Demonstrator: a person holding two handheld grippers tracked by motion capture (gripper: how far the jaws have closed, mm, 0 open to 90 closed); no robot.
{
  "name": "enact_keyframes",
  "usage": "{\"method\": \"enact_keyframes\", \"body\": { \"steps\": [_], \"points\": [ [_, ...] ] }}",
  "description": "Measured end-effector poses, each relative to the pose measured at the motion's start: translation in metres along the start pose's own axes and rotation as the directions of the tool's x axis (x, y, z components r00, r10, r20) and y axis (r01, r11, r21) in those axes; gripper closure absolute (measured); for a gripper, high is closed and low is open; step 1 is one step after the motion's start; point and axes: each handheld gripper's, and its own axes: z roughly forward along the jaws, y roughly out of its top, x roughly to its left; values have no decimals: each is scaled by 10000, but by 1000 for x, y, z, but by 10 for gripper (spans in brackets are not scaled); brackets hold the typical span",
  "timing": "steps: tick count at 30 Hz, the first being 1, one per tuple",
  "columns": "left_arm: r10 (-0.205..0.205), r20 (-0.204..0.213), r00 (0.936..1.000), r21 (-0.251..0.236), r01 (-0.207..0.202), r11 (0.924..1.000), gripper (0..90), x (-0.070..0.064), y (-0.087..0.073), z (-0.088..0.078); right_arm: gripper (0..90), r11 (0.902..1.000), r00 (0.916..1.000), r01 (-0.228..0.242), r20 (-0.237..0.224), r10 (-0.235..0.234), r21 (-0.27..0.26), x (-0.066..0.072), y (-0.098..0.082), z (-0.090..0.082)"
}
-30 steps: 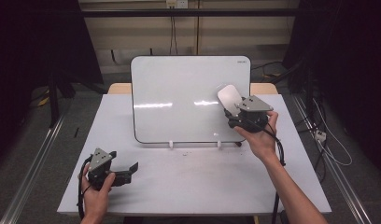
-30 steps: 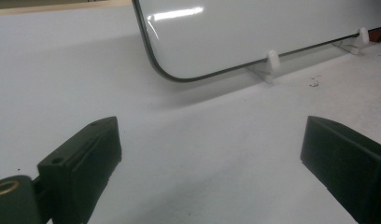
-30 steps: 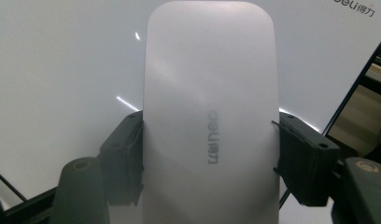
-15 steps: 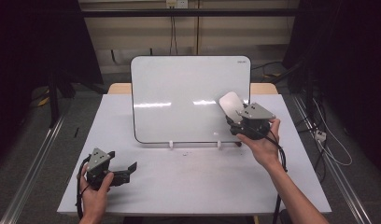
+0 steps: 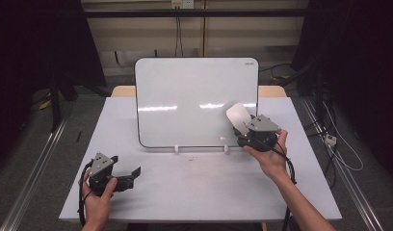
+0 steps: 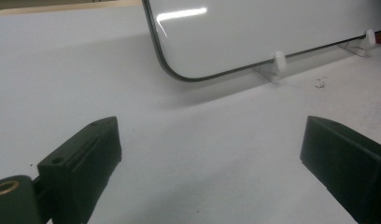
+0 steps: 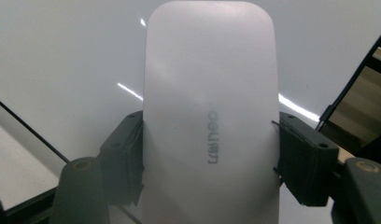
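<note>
Right gripper [image 5: 243, 131] is clamped on a white whiteboard eraser [image 5: 238, 118], jaws pressing its two long edges near the lower half. In the right gripper view the eraser [image 7: 209, 93] stands up between the jaws, smooth rounded top, faint grey brand print on its face. It is held in front of the whiteboard [image 5: 194, 96], at the board's lower right part; whether the pad touches the board surface I can't tell from these angles.

Handling, by my judgement: eraser looks light, rigid plastic shell, smooth and prob. a bit slippery, so a side grip across the narrow width, as now, is the sound place to hold. A hold near one end leaves the far end free to pivot under wiping pressure; moderate press advised. Not fragile.

Left gripper [image 5: 118, 174] rests low on the table [image 5: 185, 192] at the near left, jaws wide apart, nothing between them; the left gripper view shows bare tabletop between its jaws and the board's lower left corner [image 6: 179, 70] beyond.

Surface: white matte tabletop, a few dark specks near the board's feet. Board stands propped on two small white clip feet [image 5: 176, 148], leaning back, glossy, w/ light streaks reflected; no writing visible on it.

Room: dim, dark curtains either side, cables on the floor at right, rails along both table sides, pale wall w/ socket behind.
</note>
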Motion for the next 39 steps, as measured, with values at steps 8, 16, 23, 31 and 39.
{"method": "enact_keyframes", "body": {
  "steps": [8, 16, 23, 31, 39],
  "points": [
    [106, -43, 9999, 39, -105, 9999, 52, -1, 2, 0, 315, 9994, 9995, 258, 165, -261, 230, 4, -8, 10],
    [28, -104, 9999, -35, -29, 10000, 49, -3, 2, 1, 315, 9976, 9976, 497, 467, -520, 490, 9, -14, 18],
    [50, -45, 10000, 76, -49, 10000, 50, -3, 3, 1, 314, 9956, 9949, 615, 759, -668, 704, 12, -19, 23],
    [-59, -106, 9999, 40, 59, 10000, 50, -4, 2, 2, 306, 9948, 9948, 596, 781, -662, 830, 14, -19, 25],
    [41, 3, 10000, 64, -41, 10000, 51, -3, 3, 2, 292, 9963, 9987, 180, 458, -219, 846, 9, -20, 24]
  ]
}}
